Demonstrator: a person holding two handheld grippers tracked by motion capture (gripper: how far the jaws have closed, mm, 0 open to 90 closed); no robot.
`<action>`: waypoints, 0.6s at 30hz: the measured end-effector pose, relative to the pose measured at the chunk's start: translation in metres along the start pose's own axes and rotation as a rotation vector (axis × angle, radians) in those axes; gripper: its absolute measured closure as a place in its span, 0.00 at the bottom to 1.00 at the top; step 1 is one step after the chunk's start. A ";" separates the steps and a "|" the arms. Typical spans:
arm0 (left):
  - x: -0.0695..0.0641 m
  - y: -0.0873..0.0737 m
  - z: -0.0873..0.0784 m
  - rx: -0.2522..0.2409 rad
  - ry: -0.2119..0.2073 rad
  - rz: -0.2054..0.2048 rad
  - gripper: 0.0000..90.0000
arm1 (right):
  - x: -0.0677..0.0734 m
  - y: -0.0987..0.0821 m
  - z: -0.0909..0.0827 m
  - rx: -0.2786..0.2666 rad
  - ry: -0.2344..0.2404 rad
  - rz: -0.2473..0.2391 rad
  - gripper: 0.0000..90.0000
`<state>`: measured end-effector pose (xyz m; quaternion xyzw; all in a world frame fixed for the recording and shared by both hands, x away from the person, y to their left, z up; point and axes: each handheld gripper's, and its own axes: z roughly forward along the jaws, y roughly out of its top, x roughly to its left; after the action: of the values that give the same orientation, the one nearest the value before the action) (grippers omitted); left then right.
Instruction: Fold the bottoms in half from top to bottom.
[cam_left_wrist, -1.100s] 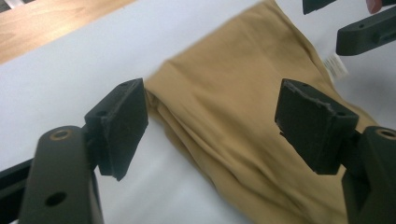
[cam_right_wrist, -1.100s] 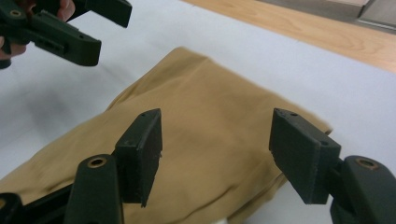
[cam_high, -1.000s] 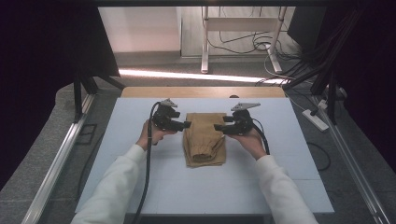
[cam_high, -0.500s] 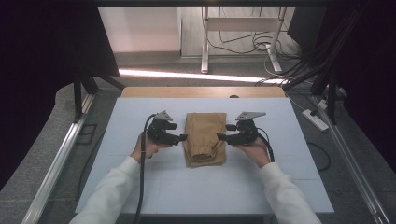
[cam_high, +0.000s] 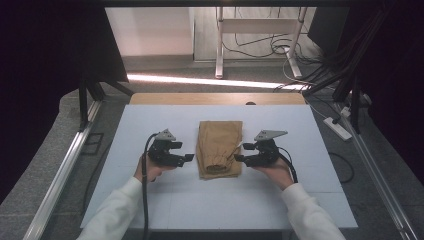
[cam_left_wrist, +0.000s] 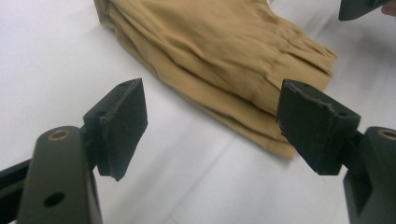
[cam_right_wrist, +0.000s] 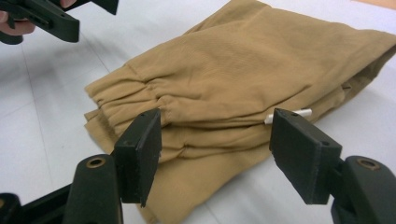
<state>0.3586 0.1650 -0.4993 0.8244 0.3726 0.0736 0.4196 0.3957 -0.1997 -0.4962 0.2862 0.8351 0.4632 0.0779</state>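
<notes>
Tan cloth: folded garment (cam_high: 219, 148) at mid-table (cam_high: 150, 205), long axis near-to-far.
Left gripper (cam_high: 186, 158): jaws wide, empty, just left of it.
Right gripper (cam_high: 239, 158): jaws wide, empty, nearer, at its right edge.

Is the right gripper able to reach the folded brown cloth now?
Probably yes. The right gripper sits beside the folded brown cloth with open jaws, and nothing lies between them on the table.
</notes>
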 end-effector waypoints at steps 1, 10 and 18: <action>-0.002 -0.003 -0.002 0.003 0.007 -0.003 0.27 | 0.002 -0.001 -0.002 -0.006 0.003 -0.002 0.39; -0.016 -0.036 -0.024 -0.003 0.016 -0.017 0.27 | 0.017 -0.022 -0.029 -0.008 0.008 -0.010 0.39; -0.019 -0.057 -0.045 -0.024 0.041 -0.034 0.27 | 0.016 -0.043 -0.058 -0.010 -0.027 0.011 0.39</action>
<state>0.2945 0.2022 -0.5093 0.8111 0.3942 0.0877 0.4230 0.3418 -0.2506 -0.4963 0.2968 0.8301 0.4638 0.0879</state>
